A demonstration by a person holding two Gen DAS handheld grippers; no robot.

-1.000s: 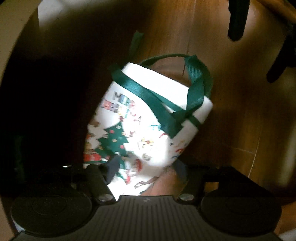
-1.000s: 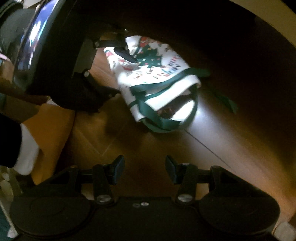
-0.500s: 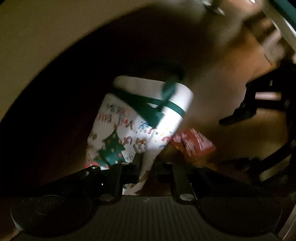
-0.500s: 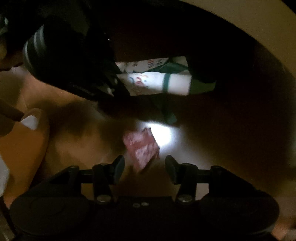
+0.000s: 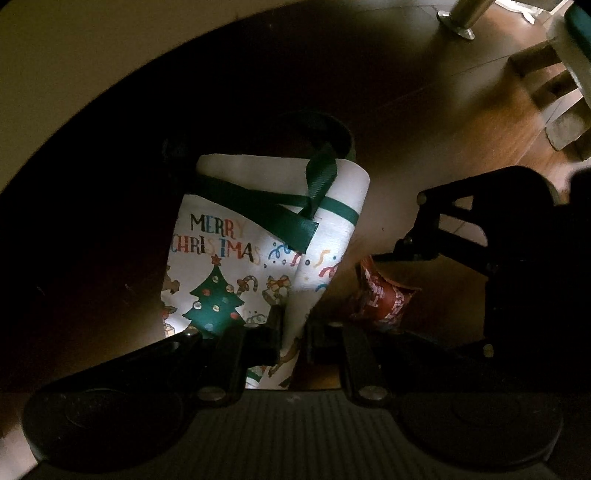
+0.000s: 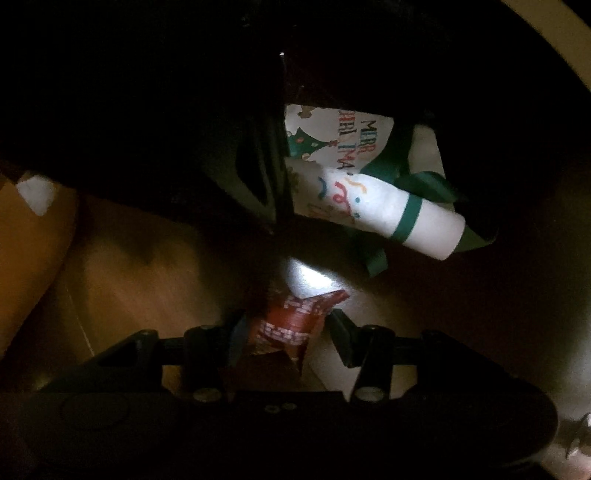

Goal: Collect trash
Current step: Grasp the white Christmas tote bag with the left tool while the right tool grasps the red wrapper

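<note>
A white "Merry Christmas" tote bag (image 5: 229,258) with green straps hangs over the dark wooden floor. My left gripper (image 5: 293,325) is shut on a fold of its near edge. To the right of the bag, a crumpled red wrapper (image 5: 384,295) lies on the floor. In the right wrist view that red wrapper (image 6: 295,310) sits between the fingers of my right gripper (image 6: 288,325), whose jaws are closing around it and still stand wide. The bag (image 6: 369,199) shows beyond it, partly hidden by the left gripper's dark body.
A curved beige furniture edge (image 5: 74,55) arcs over the dark floor. A metal leg (image 5: 458,22) and wooden chair legs (image 5: 546,62) stand at the upper right. An orange-clad part of a person (image 6: 33,251) is at the left.
My left gripper shut on the bag's edge and pulled it aside, which uncovered the red wrapper. My right gripper came down until the wrapper lay between its fingers.
</note>
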